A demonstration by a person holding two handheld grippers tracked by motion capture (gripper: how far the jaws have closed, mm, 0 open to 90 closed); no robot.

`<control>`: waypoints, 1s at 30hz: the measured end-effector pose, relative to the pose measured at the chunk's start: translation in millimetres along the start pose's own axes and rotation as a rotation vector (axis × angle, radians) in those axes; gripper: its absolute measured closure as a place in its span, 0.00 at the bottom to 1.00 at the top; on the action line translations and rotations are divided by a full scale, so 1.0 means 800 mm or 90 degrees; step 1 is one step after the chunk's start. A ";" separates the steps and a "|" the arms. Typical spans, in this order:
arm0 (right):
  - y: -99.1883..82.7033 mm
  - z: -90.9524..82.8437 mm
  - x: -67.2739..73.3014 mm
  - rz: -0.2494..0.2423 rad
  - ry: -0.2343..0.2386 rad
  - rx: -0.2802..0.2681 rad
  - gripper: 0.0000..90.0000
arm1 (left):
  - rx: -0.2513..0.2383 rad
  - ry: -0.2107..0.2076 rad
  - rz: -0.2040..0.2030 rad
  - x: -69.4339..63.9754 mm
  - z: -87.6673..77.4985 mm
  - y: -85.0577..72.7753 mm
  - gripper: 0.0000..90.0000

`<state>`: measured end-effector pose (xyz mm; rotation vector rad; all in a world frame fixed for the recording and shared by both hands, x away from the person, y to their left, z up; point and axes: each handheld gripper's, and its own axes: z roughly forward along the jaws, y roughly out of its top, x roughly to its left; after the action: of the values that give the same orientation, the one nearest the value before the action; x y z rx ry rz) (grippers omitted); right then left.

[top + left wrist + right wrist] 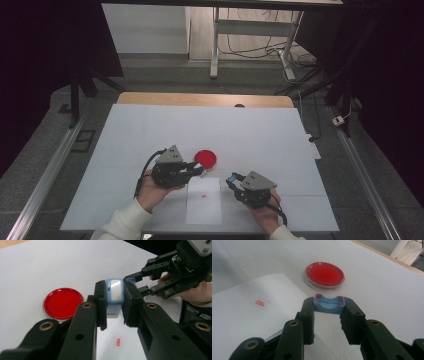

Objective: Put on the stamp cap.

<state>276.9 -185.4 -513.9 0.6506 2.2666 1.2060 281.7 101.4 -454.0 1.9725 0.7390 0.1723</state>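
My left gripper (200,170) (115,302) is shut on a light blue and white stamp-like block (115,293), held above the table. Its tip is beside a round red ink dish (205,159) (63,302) (324,274). My right gripper (233,177) (329,307) is shut on a small flat blue cap (329,304) with red corners. In the left gripper view the right gripper (132,281) sits just behind the block. A white sheet of paper (204,210) (242,322) lies between the two hands and bears a small red printed mark (203,196) (118,342) (260,303).
A large white mat (250,135) covers the wooden table (205,98). Metal rails (45,175) run along both sides of the table. Desk legs and cables (250,50) stand on the floor beyond the far edge.
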 end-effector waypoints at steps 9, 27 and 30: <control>0.006 0.007 0.009 -0.003 0.009 -0.007 0.72 | 0.003 -0.002 0.002 -0.002 0.003 0.001 0.83; 0.019 0.025 0.033 -0.011 0.034 -0.013 0.72 | 0.004 -0.003 0.002 -0.002 0.006 0.001 0.83; 0.022 0.028 0.037 -0.014 0.042 -0.008 0.72 | 0.005 -0.003 0.002 -0.002 0.006 0.001 0.83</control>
<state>271.1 -144.6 -516.3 0.5876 2.3129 1.2474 282.7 96.6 -455.1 1.9814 0.7358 0.1667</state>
